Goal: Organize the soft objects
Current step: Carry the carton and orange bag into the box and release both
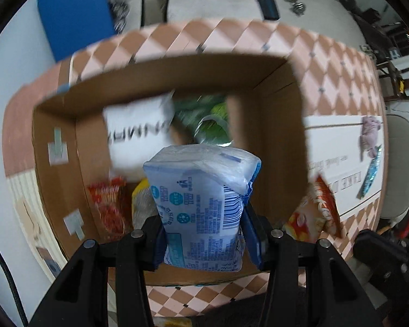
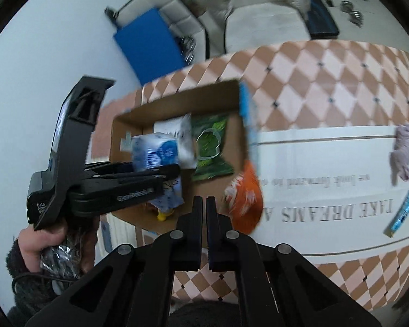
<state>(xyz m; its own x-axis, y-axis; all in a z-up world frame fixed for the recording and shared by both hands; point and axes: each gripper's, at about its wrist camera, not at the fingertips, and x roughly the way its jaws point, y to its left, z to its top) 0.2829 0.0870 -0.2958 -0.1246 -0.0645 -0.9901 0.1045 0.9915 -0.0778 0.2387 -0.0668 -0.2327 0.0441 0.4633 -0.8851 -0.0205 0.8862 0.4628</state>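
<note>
The left gripper (image 1: 204,242) clamps a tissue pack (image 1: 201,207) – long axis toward twelve o'clock – directly above the open cardboard box (image 1: 54,190). The right gripper (image 2: 206,204), fully closed and empty, hovers at the box's six o'clock edge.

Your left claw (image 1: 204,234) points straight down, its two black fingers (image 1: 152,242) pressed against the sides of a blue-and-white plastic pack (image 1: 201,207) clamped between them. Seen from the right wrist camera, your left hand (image 2: 54,242) grips that claw's black handle from below, and a dark fuzzy sleeve (image 2: 21,280) covers the wrist. Your right claw (image 2: 206,204) tilts steeply downward, its two black fingers (image 2: 196,218) closed together with only a thin slit between them and nothing held there.
</note>
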